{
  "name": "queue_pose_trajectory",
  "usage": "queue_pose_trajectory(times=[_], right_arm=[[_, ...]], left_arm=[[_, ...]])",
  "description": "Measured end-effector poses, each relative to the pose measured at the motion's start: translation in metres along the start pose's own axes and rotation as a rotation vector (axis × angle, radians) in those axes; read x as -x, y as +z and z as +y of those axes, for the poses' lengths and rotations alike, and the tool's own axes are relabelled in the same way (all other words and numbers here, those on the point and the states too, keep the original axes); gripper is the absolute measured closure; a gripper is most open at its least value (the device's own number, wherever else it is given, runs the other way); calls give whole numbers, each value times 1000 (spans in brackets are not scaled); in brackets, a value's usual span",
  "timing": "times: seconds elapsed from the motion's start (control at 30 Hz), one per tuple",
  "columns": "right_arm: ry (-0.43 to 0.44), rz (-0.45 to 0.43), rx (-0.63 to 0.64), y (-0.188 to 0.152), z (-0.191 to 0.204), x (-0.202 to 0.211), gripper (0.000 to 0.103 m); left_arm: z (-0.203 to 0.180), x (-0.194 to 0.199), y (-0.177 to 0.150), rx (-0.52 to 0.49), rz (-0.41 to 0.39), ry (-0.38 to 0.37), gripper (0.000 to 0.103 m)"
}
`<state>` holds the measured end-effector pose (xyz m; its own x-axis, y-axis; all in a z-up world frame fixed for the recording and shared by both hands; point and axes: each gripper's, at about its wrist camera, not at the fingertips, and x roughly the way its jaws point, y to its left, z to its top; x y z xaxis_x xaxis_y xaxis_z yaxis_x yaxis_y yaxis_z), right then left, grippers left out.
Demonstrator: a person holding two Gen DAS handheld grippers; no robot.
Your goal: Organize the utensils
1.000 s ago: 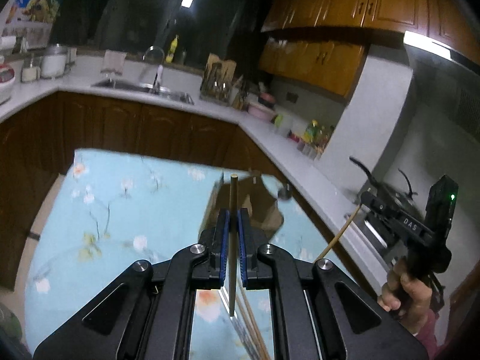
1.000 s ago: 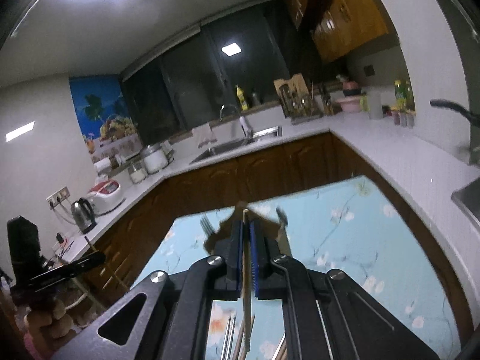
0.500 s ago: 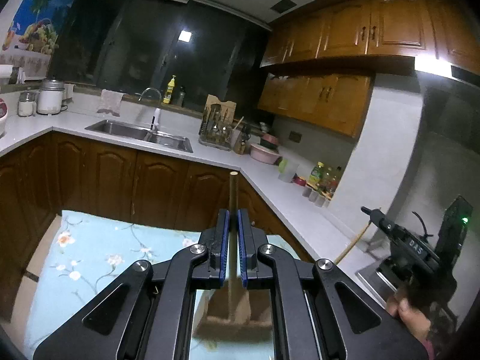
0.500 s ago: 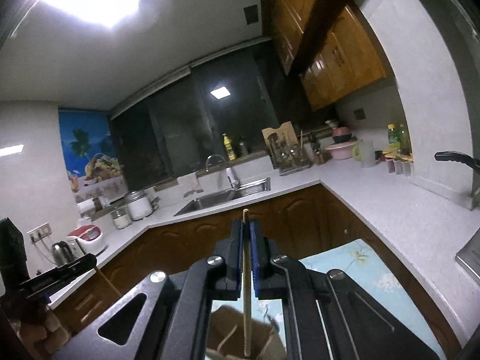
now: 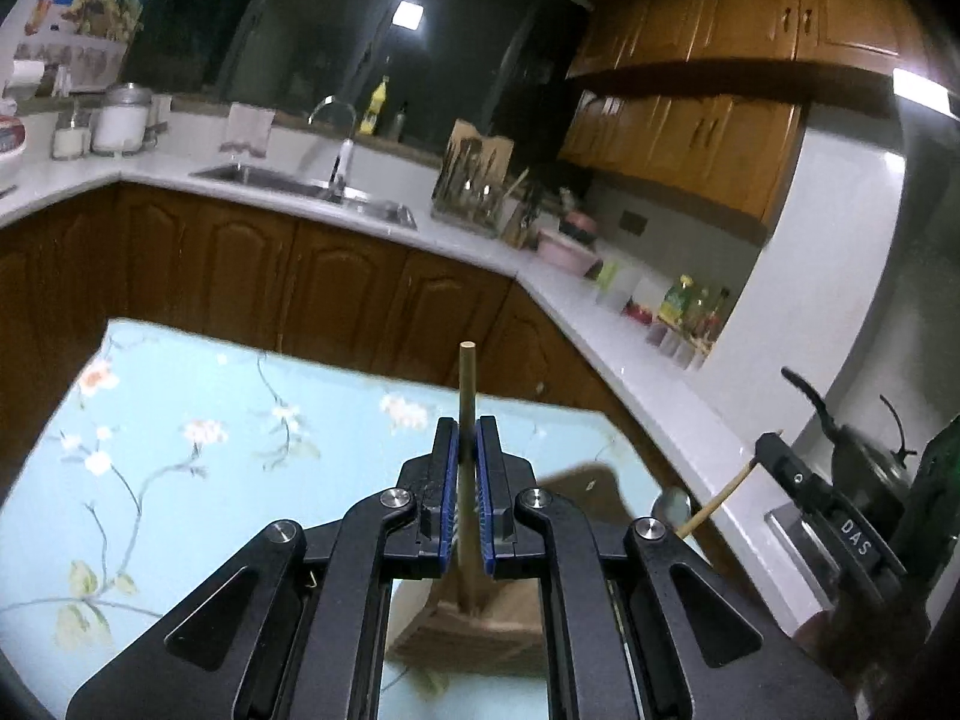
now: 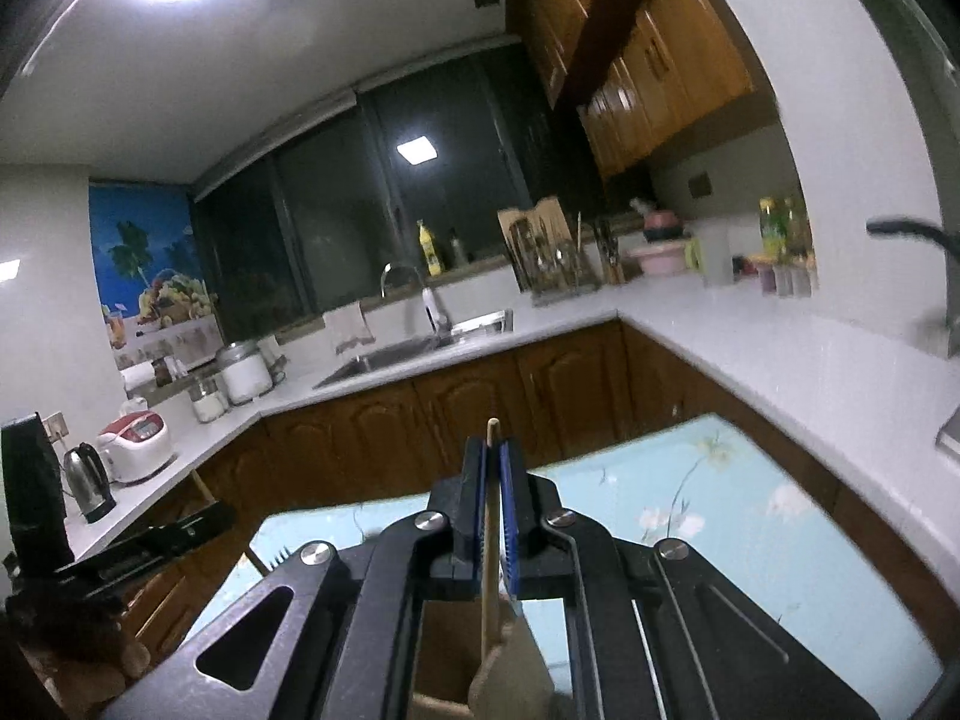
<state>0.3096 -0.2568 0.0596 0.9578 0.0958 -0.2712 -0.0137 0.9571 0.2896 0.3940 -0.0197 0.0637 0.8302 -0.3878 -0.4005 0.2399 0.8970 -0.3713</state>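
Observation:
My left gripper [image 5: 467, 429] is shut on a brown chopstick [image 5: 467, 378] that stands upright between its blue pads; its lower end reaches into a brown utensil holder [image 5: 480, 630] on the table below. My right gripper [image 6: 493, 450] is shut on a pale chopstick [image 6: 492, 438], its lower end over the same brown holder [image 6: 447, 654]. The right gripper also shows at the right of the left wrist view [image 5: 768, 450], with its chopstick [image 5: 717, 501] slanting down. A spoon bowl [image 5: 671, 504] and fork tines [image 6: 281, 557] stick up from the holder.
The table has a light blue floral cloth [image 5: 198, 450]. A white L-shaped counter [image 5: 606, 336] with brown cabinets runs behind, with a sink [image 5: 312, 192], a utensil rack [image 5: 474, 180], a kettle [image 6: 90, 483] and a rice cooker [image 6: 135, 444]. A stove with pans [image 5: 852, 450] lies at right.
Both grippers tilted down again after pointing up at the room; the table and holder fill more of both views. Each still grips its chopstick.

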Motion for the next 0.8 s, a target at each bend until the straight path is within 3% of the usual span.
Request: queue_pose_trajectory(times=[0.4, 0.47, 0.53, 0.57, 0.6, 0.63, 0.67, 0.77, 0.8], right_arm=[[0, 59, -19, 1, -7, -8, 97], [-10, 67, -26, 2, -9, -9, 92], [-2, 67, -40, 4, -11, -7, 89], [-8, 60, -38, 4, -12, -4, 79], [-5, 48, -38, 6, -12, 0, 70], [1, 38, -42, 6, -13, 4, 47], [17, 16, -52, 8, -14, 12, 31], [23, -38, -59, 14, -17, 33, 18], [33, -45, -63, 15, -18, 40, 14]], left_arm=[[3, -8, 2, -15, 25, 13, 97], [1, -9, 3, -20, 41, 18, 96], [2, -6, 4, -16, 49, 21, 84], [2, -4, 5, -8, 50, 29, 60], [3, 4, 5, 8, 37, 30, 43], [3, 13, 5, 20, 11, 24, 39], [4, 21, 5, 23, -6, 18, 36], [5, 51, 3, 39, -54, 39, 13], [6, 59, 2, 42, -68, 37, 11]])
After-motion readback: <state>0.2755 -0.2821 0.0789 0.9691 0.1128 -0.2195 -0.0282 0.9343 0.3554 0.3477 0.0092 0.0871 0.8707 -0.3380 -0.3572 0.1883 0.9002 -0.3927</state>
